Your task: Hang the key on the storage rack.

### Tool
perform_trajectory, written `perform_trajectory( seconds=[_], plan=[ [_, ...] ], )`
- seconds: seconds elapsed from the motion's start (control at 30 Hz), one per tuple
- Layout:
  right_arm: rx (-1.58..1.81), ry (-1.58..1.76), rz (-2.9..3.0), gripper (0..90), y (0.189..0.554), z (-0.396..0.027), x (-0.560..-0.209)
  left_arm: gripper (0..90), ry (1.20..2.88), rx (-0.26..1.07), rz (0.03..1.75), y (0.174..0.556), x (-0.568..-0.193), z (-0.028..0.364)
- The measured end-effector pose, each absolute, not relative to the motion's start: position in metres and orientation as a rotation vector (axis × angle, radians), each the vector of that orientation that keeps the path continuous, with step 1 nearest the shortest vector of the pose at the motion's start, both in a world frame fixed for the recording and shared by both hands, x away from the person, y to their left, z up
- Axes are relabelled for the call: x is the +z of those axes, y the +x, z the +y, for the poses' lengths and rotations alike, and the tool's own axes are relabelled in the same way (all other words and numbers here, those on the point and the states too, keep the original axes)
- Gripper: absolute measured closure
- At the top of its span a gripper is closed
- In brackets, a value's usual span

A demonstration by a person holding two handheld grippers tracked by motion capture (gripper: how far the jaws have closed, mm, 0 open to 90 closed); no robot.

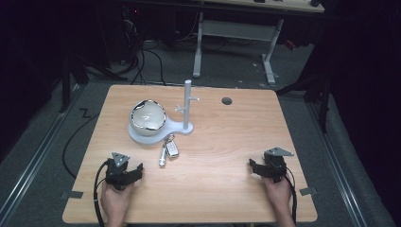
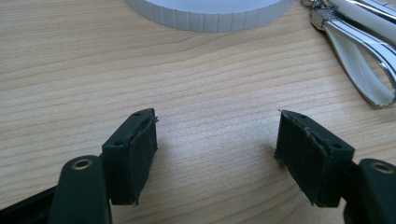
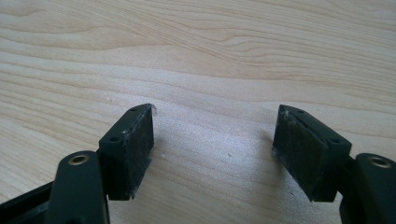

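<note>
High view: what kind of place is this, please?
Probably a lab or workshop set up for recording: a bare wooden table on grey carpet, bundled cables on the floor behind it, and another desk frame beyond.

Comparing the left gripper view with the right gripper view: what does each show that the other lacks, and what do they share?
Left gripper view alone: the ribbed rim of the white stand base at top and the key bunch at upper right. Right gripper view alone: nothing beyond its own right gripper. Shared: bare wooden table and open black jaws with nothing between them; the left gripper stands likewise.
</note>
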State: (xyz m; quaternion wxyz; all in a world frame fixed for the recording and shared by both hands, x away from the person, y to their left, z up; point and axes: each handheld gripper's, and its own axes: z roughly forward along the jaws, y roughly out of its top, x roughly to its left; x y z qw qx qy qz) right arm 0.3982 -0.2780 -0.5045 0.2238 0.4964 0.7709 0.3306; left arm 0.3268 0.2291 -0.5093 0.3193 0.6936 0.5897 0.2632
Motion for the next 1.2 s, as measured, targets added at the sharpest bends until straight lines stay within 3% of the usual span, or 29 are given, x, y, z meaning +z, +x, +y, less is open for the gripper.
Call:
perform_trajectory(
  seconds=[1.2],
  plan=[
    [0.913, 1.371, 2.127, 29.1, 0.3984, -0.2778, -0.5045, 24.5, 1.855, 0.665, 1.515, 0.3273, -0.5093, 0.2274]
  ],
)
